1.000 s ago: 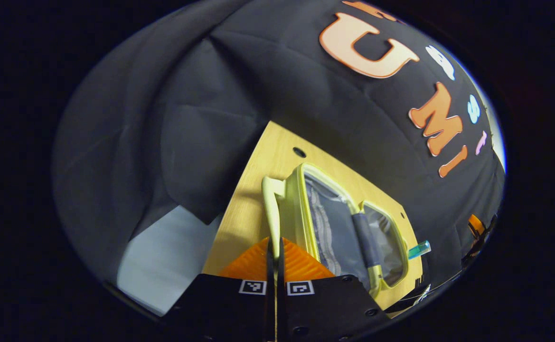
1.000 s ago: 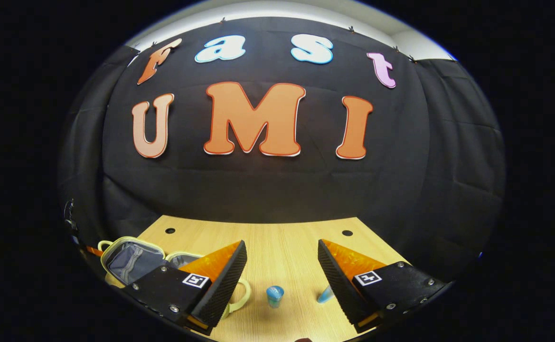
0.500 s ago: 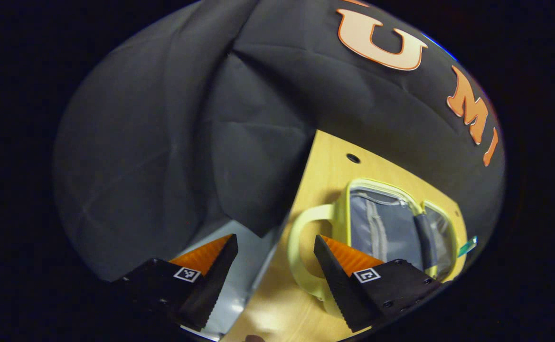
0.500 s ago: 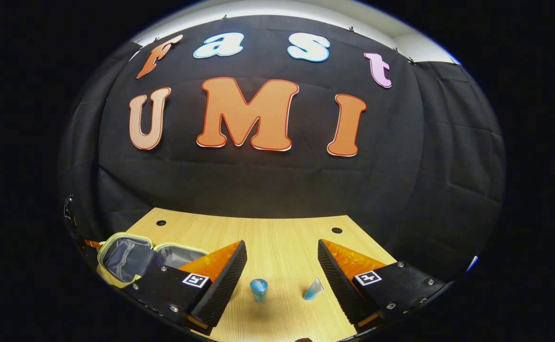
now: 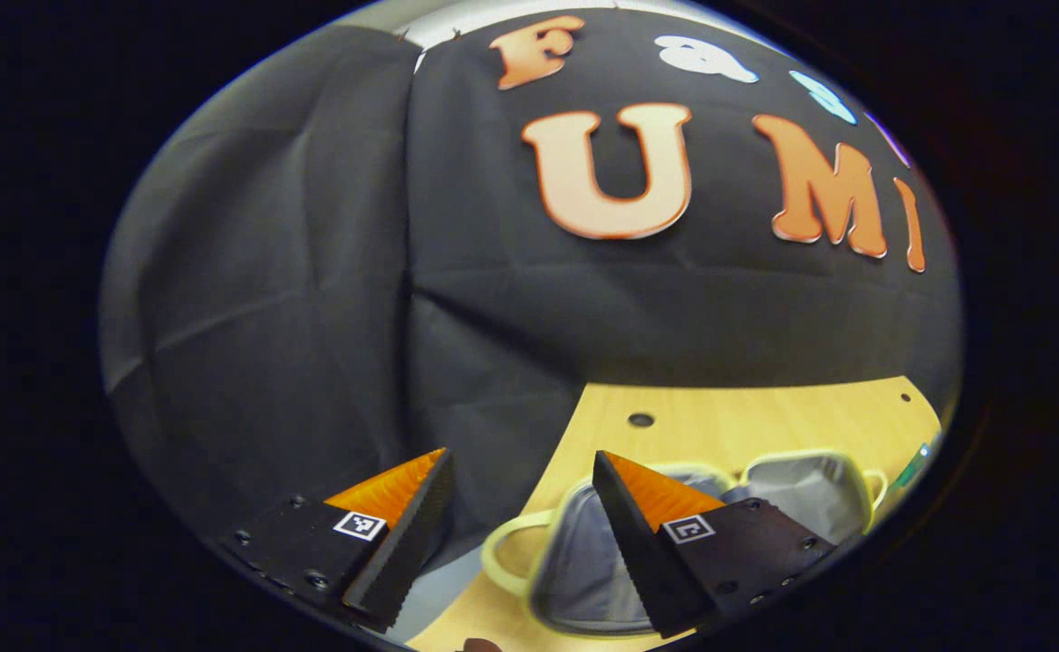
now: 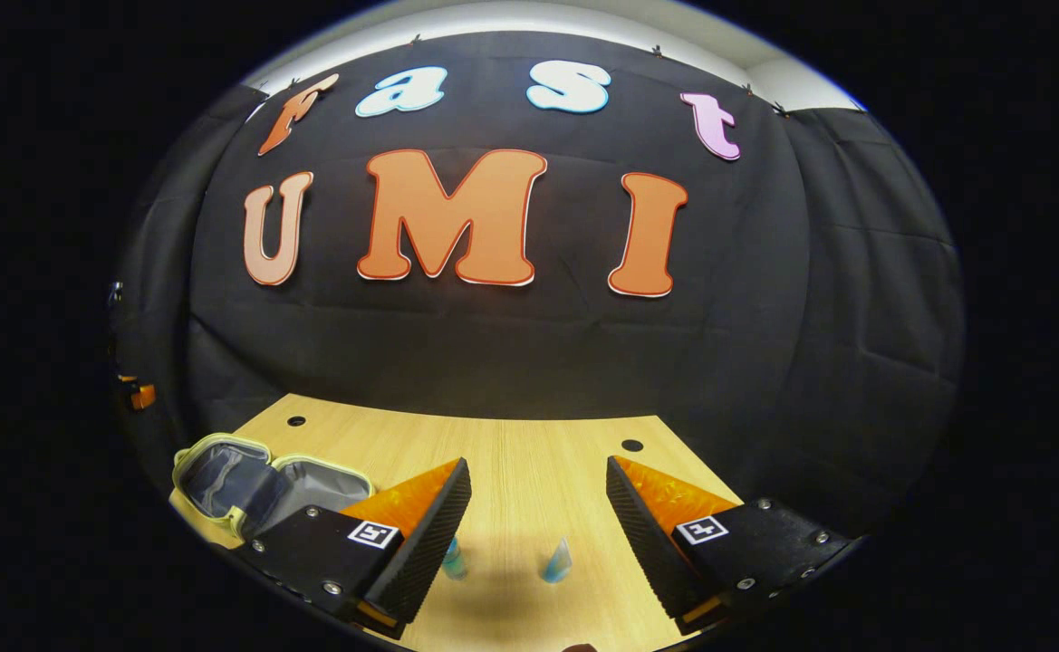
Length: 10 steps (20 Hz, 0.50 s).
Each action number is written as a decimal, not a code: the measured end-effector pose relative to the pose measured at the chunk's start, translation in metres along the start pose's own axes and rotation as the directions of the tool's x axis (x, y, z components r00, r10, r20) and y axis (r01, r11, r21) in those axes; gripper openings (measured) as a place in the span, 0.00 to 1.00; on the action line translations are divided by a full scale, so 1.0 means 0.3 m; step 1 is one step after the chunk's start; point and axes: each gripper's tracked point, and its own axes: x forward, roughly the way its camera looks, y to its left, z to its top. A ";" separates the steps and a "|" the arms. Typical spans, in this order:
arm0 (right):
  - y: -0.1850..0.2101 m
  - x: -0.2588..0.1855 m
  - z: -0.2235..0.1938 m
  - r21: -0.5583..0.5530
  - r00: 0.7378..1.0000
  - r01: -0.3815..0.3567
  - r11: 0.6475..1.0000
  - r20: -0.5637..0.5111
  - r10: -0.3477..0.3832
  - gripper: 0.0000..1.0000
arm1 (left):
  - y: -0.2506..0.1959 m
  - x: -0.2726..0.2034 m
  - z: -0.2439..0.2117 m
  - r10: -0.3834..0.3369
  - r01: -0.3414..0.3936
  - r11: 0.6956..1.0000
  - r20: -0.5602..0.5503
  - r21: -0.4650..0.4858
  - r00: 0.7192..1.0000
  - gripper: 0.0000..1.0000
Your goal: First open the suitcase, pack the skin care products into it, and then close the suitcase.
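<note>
In the right gripper view the suitcase (image 6: 262, 484), a small yellow-trimmed case with grey lining, lies open at about eight o'clock on the wooden surface (image 6: 529, 453), both halves flat and its near corner covered by the gripper's own left finger. Further right, two small blue skin care items stand between the fingers of the right gripper (image 6: 538, 534): a bottle (image 6: 453, 560) at about seven o'clock, half hidden behind the left finger's inner edge, and a tube (image 6: 557, 562) at six o'clock, standing upright and free in the gap. The right gripper is spread wide and holds nothing. The tube sits almost dead ahead of it and low, so I judge this the nearer gripper for a first pick, with a short forward and downward reach; the tube's long axis runs up and down, which suits a side-on pinch.

In the left gripper view the left gripper (image 5: 520, 534) is also spread and empty. The open suitcase (image 5: 801, 484) lies at four to five o'clock, its looped handle (image 5: 506, 557) showing in the gap between the fingers, and the right finger crosses the nearer half. At the far right, about four o'clock, a greenish sliver (image 5: 915, 465) is cut off by the edge; I cannot tell what it is. The picture is blurred low down, so the lining's pockets are hard to make out.
</note>
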 end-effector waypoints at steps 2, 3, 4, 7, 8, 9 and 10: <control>-0.022 0.018 -0.007 -0.017 0.999 -0.033 0.999 0.013 0.033 0.95 | -0.154 -0.105 0.143 -0.020 0.021 1.000 0.089 -0.006 0.996 0.92; -0.035 0.030 -0.017 -0.028 0.999 -0.051 0.998 0.015 0.051 0.95 | -0.238 -0.160 0.207 -0.033 0.035 0.999 0.127 -0.014 0.991 0.95; -0.042 0.042 -0.027 -0.028 0.997 -0.073 0.997 0.008 0.073 0.95 | -0.311 -0.214 0.253 -0.042 0.045 0.999 0.155 -0.015 0.987 0.96; -0.065 0.054 -0.040 -0.019 0.992 -0.129 0.992 0.009 0.129 0.96 | -0.525 -0.319 0.318 -0.088 0.093 0.996 0.195 -0.018 0.977 0.98; -0.081 0.060 -0.047 -0.027 0.991 -0.135 0.991 0.009 0.135 0.96 | -0.606 -0.346 0.334 -0.116 0.123 0.992 0.197 -0.024 0.974 1.00; -0.095 0.064 -0.054 -0.035 0.990 -0.141 0.989 0.008 0.142 0.95 | -0.674 -0.377 0.334 -0.142 0.150 0.988 0.195 -0.028 0.970 1.00; -0.112 0.067 -0.061 -0.039 0.989 -0.147 0.988 0.007 0.147 0.95 | -0.759 -0.406 0.315 -0.166 0.173 0.985 0.195 -0.019 0.967 0.98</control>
